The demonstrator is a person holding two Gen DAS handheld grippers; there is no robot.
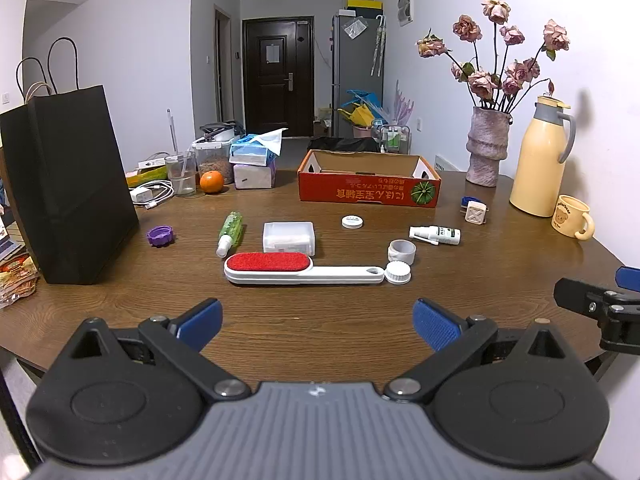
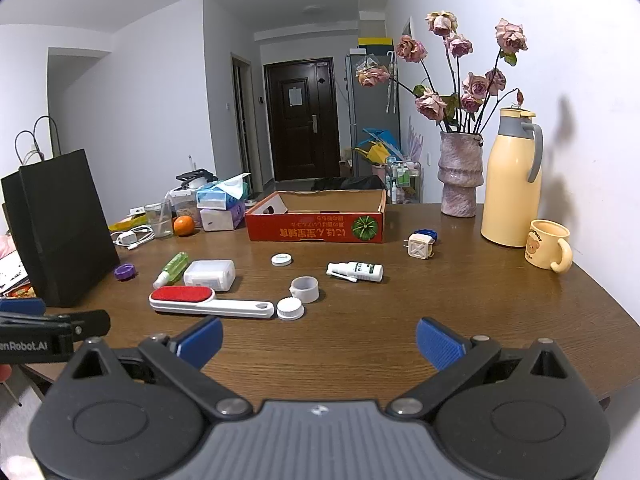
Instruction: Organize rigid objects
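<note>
Two tools hover over the near edge of the counter [image 1: 320, 320], both with jaws spread wide and nothing between them: left tool [image 1: 317, 322], right tool [image 2: 319, 340]. Right tool's tip shows at the right edge of the left view, left tool's at the left edge of the right view.

Black bag [image 1: 68, 188] stands upright at counter left. Red box [image 1: 368, 184] sits open-topped at the far middle; inside mostly hidden. Yellow jug [image 1: 538, 160] and vase [image 1: 486, 148] with dried roses stand far right by the wall, mug [image 1: 570, 216] just in front of the jug.

Task items lie loose mid-counter, in front of the box. Lint brush [image 1: 300, 268] lies flat, red pad to the left, handle end touching a white ribbed cap [image 1: 398, 273]. Clear case [image 1: 289, 238] lies just behind the brush pad. Green bottle [image 1: 231, 229] lies on its side left of the case. White spray bottle [image 1: 436, 235] lies on its side to the right. Grey ring [image 1: 402, 251] stands just behind the ribbed cap. Plug cube [image 1: 476, 212] sits right of the box, touching a blue thing behind it. Purple cap [image 1: 161, 236] lies near the bag. Small white disc [image 1: 352, 222] lies alone in front of the box.
</note>
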